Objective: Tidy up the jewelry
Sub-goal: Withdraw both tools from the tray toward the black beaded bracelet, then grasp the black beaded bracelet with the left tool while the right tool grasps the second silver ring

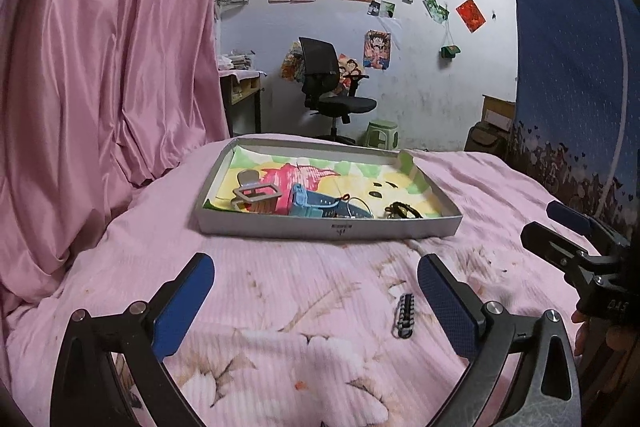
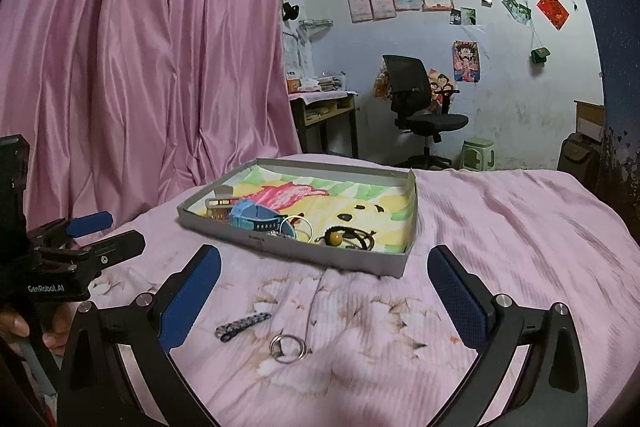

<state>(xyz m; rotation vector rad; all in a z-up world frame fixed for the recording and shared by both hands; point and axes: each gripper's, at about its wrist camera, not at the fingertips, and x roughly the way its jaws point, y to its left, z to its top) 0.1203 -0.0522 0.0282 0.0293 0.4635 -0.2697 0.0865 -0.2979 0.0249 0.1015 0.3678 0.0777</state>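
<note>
The left gripper (image 1: 316, 301) and the right gripper (image 2: 324, 297) both hover over the pink floral bedspread (image 2: 500, 227) with jaws spread wide and nothing between the pads. "GenRobot.AI" is printed on the left gripper's body, seen at the right wrist view's left edge. A shallow grey box tray (image 2: 394, 265) ahead holds a blue watch (image 2: 256, 217), bangles and a dark beaded piece; its front label is too small to read. On the bedspread near the grippers lie a black-and-white bracelet (image 2: 242, 325) and 2 joined metal rings (image 2: 290, 347).

place: bedroom | evidence: bed (image 2: 500, 219), office chair (image 2: 420, 107), wall posters (image 2: 466, 61)
</note>
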